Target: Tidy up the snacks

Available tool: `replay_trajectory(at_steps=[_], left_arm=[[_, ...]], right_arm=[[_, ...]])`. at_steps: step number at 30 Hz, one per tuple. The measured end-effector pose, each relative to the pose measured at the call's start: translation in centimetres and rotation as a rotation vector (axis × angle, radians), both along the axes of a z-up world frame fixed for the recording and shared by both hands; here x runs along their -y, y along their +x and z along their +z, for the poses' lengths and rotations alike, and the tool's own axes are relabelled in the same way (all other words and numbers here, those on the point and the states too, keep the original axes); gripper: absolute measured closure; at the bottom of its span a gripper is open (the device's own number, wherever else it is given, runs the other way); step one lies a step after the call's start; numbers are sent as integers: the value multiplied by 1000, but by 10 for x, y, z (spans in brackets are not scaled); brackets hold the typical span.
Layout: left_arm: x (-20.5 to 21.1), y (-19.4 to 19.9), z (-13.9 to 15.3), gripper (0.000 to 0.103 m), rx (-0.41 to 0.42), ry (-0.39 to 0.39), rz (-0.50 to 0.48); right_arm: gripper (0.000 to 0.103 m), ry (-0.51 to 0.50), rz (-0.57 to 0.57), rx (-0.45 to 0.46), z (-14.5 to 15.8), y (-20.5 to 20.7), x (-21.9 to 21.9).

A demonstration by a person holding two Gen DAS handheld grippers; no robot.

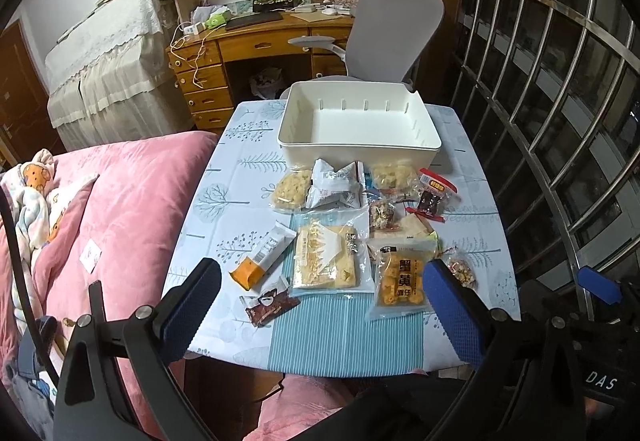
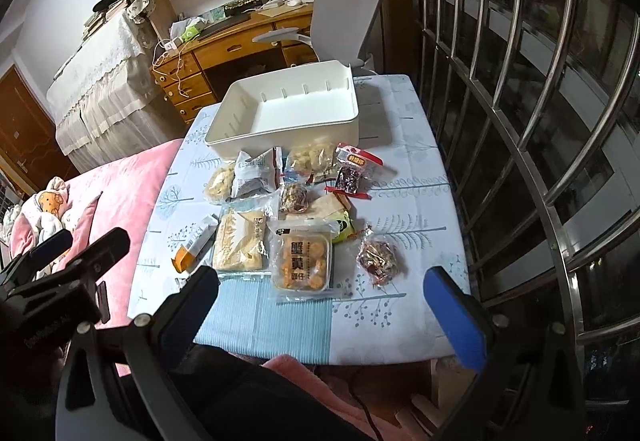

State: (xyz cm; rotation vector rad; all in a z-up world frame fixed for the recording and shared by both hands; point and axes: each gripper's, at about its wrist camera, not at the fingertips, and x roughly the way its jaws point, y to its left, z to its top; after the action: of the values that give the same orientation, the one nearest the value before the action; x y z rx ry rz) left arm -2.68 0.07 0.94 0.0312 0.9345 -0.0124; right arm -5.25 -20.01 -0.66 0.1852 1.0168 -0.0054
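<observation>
An empty white bin (image 1: 360,145) (image 2: 280,139) stands at the far end of the small table. Several snack packets lie in front of it: a clear bag of orange crab-roe snacks (image 1: 401,283) (image 2: 301,261), a pale cracker pack (image 1: 326,261) (image 2: 240,243), a white and orange bar (image 1: 262,257) (image 2: 196,247), a brown chocolate packet (image 1: 269,304), a white wrapper (image 1: 334,187) (image 2: 254,173) and a red-trimmed date pack (image 1: 432,199) (image 2: 352,173). My left gripper (image 1: 320,305) hovers open over the near edge. My right gripper (image 2: 320,305) is open too, empty.
The table carries a tree-print cloth (image 1: 248,169) (image 2: 404,177). A pink quilt (image 1: 128,201) lies to the left. A grey office chair (image 1: 384,37) and a wooden desk (image 1: 256,49) stand behind. A steel window grille (image 1: 560,101) (image 2: 520,121) runs along the right.
</observation>
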Motion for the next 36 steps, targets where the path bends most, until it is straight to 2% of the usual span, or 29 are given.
replay_trajectory(at_steps=[8, 12, 16, 21, 28, 36], left_arm=[[-2, -1, 2, 2, -8, -4, 21], [2, -1, 5, 2, -7, -7, -23], [11, -2, 7, 2, 3, 51, -86], [15, -1, 3, 2, -22, 105, -138], [3, 13, -17, 2, -127, 94, -148], [-21, 33, -55, 2, -247, 5, -115]], right_arm=[[1, -4, 1, 4, -1, -2, 2], [1, -1, -6, 13, -2, -4, 5], [1, 10, -6, 16, -2, -6, 8], [1, 29, -20, 27, -5, -3, 12], [1, 39, -50, 41, -9, 3, 20], [1, 5, -35, 89, -21, 7, 21]])
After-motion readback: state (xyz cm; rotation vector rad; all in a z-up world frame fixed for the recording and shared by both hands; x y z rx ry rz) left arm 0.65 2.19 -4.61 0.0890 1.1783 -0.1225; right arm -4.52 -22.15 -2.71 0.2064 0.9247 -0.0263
